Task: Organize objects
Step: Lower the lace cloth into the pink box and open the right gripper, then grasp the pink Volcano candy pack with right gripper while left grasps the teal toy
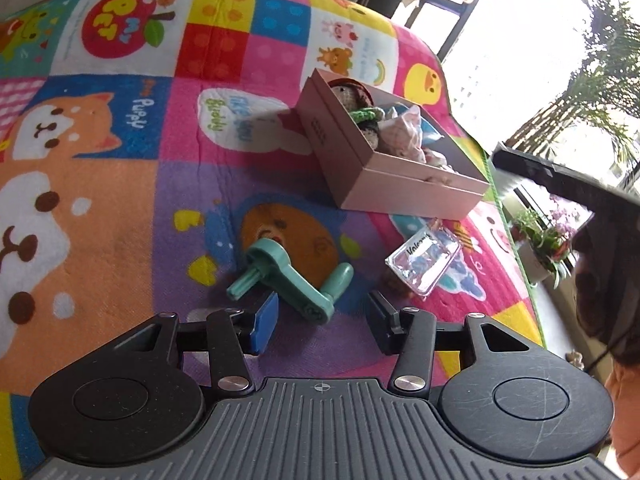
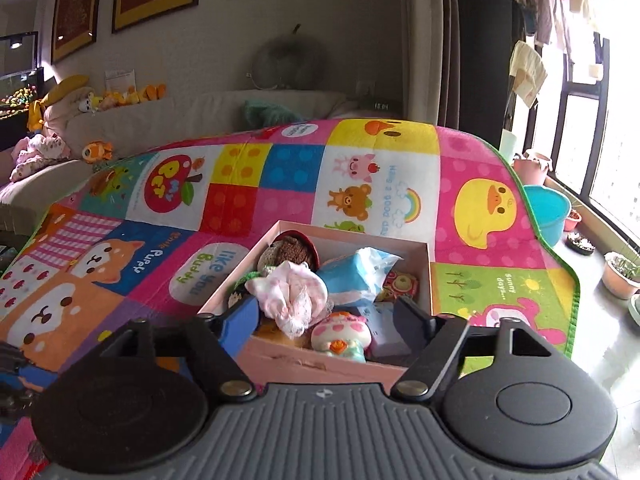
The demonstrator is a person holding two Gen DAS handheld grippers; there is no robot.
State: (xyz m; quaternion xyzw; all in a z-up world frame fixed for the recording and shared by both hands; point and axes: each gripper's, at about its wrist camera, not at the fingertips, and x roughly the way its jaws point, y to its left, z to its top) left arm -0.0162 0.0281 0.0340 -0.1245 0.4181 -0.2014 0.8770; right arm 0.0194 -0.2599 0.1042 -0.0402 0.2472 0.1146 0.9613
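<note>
A pink box (image 1: 384, 168) sits on the colourful play mat (image 1: 120, 200), filled with a crochet doll (image 1: 356, 100) and soft items. A teal plastic crank (image 1: 296, 280) lies on the mat just ahead of my open, empty left gripper (image 1: 322, 320). A clear plastic packet (image 1: 424, 258) lies to its right. In the right wrist view, my open, empty right gripper (image 2: 326, 322) hovers over the near end of the box (image 2: 320, 364), above a pink cloth (image 2: 292, 296), a mushroom toy (image 2: 340, 334) and a blue packet (image 2: 352, 276).
The mat (image 2: 480, 208) ends at a green edge on the right, with a blue basin (image 2: 546, 216) and plant pots (image 2: 620, 276) on the floor by the window. A sofa with plush toys (image 2: 60, 136) stands behind. A person's head (image 1: 608, 272) shows at the right of the left wrist view.
</note>
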